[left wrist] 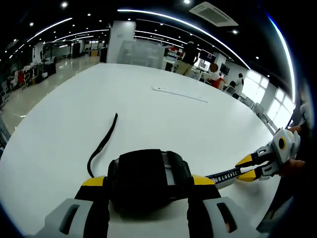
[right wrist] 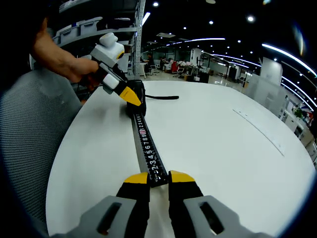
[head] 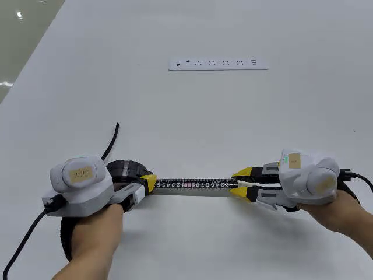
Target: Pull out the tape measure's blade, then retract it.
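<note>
A black tape measure case [head: 127, 171] lies on the white table, and my left gripper [head: 147, 184] is shut on it; in the left gripper view the case [left wrist: 148, 179] sits squeezed between the yellow-tipped jaws. Its dark numbered blade [head: 195, 184] runs rightward, flat over the table. My right gripper [head: 240, 182] is shut on the blade's end. In the right gripper view the blade [right wrist: 146, 148] stretches from my right gripper [right wrist: 158, 179] to the case [right wrist: 138, 100], where the left gripper [right wrist: 130, 94] holds on. The right gripper [left wrist: 246, 167] appears at the blade's [left wrist: 224, 176] far end in the left gripper view.
A white power strip [head: 218, 63] lies flat toward the far side of the table [head: 192, 116]. A black strap [head: 111, 141] trails from the case across the table. Cables hang from both grippers. The table's left edge [head: 32, 58] borders a shiny floor.
</note>
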`<state>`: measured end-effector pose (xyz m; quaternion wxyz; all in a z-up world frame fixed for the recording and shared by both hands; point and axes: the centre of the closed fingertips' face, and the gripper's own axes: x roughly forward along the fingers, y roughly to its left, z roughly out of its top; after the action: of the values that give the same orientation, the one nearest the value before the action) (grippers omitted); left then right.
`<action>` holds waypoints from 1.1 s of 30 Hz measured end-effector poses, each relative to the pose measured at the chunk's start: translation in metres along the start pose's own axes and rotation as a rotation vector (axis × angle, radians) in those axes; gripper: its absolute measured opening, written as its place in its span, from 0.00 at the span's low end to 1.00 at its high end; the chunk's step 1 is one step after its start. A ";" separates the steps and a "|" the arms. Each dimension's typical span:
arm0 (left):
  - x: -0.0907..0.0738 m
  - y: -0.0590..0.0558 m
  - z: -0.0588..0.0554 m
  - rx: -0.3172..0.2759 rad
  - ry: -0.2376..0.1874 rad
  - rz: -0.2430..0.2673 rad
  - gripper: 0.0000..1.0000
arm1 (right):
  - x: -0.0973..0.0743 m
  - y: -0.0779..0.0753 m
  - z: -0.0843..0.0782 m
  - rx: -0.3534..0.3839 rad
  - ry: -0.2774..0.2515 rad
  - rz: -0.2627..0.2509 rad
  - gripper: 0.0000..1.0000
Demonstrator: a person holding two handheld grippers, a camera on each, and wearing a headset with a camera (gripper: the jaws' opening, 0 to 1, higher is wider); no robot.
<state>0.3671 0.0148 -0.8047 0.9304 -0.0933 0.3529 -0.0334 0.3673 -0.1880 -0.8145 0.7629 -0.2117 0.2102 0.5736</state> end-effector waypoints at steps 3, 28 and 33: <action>0.000 0.000 0.000 -0.001 0.000 0.000 0.61 | 0.003 0.001 0.003 0.000 -0.001 0.001 0.11; 0.002 0.002 0.000 -0.015 0.001 -0.010 0.61 | 0.022 0.008 0.016 -0.010 0.004 0.011 0.12; 0.002 0.002 0.001 -0.017 0.000 -0.011 0.61 | 0.026 0.010 0.018 -0.009 0.003 0.013 0.12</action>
<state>0.3690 0.0166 -0.8061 0.9294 -0.1029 0.3528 -0.0354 0.3659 -0.1550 -0.8145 0.7578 -0.2145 0.2103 0.5792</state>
